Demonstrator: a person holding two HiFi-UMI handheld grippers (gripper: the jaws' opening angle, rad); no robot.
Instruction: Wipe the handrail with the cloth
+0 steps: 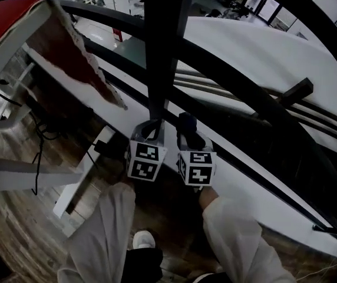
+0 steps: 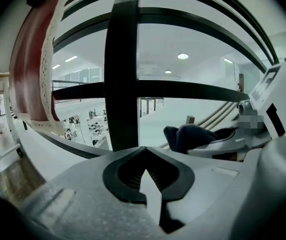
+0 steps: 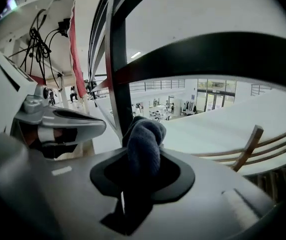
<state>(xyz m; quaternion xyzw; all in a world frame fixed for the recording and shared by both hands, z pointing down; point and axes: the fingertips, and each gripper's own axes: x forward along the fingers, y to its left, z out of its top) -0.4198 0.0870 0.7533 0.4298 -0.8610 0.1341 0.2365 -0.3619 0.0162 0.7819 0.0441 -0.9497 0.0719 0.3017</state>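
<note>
Right gripper [image 3: 133, 184], cloth [image 3: 144, 144] seemingly between jaws

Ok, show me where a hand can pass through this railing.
Open gap right of the post, between the top rail and lower rail. Crowded left of the post, where the red tablecloth hangs close.

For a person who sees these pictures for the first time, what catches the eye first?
The thick black railing post crosses the middle of the head view, with the left gripper and right gripper side by side at its lower end. The right gripper is shut on a dark blue cloth. At upper left hangs a red cover with a lace edge.
</note>
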